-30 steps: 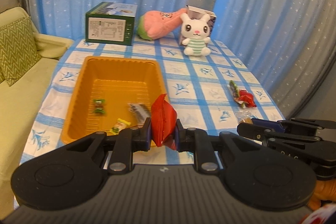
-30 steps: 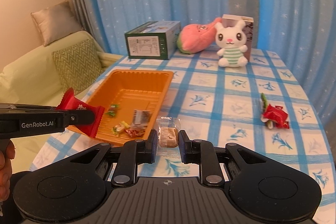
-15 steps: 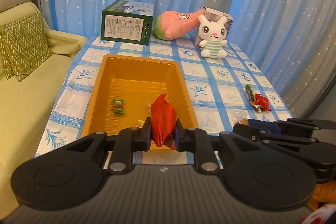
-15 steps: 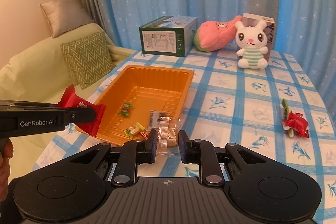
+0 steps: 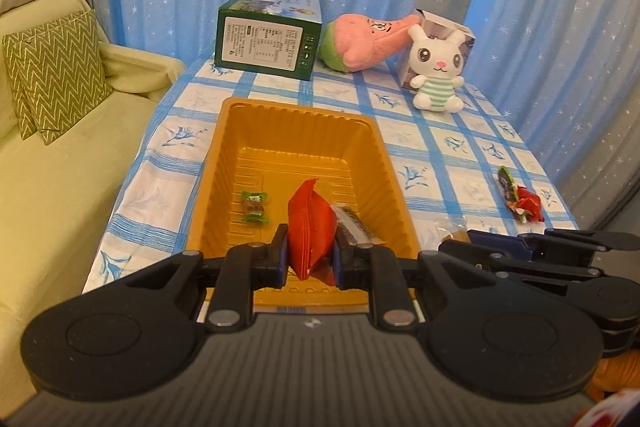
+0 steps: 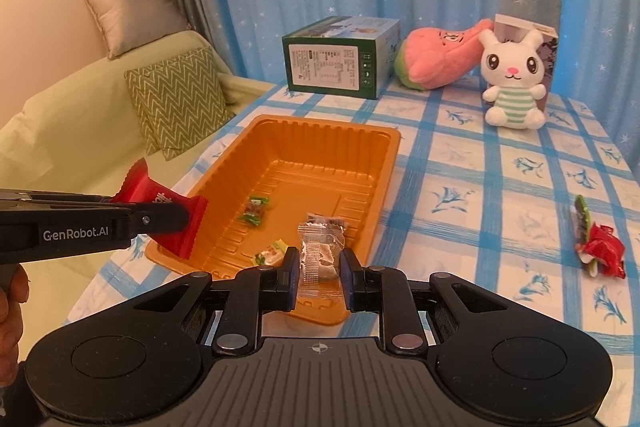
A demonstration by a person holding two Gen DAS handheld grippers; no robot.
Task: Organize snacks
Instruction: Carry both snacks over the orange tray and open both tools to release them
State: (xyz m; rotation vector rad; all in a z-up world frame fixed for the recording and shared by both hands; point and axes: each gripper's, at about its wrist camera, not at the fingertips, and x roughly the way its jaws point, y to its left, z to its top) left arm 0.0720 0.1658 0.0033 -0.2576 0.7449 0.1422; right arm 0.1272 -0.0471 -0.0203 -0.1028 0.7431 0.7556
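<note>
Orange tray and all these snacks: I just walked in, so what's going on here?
A person is sorting snacks into the orange tray with two handheld grippers. The left gripper is shut on a red snack packet above the tray's near end. The right gripper is shut on a clear-wrapped snack over the tray's near edge. A few candies already lie inside; a red wrapper lies on the tablecloth.

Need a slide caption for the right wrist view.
Right gripper holds a clear-wrapped snack over the orange tray.
</note>
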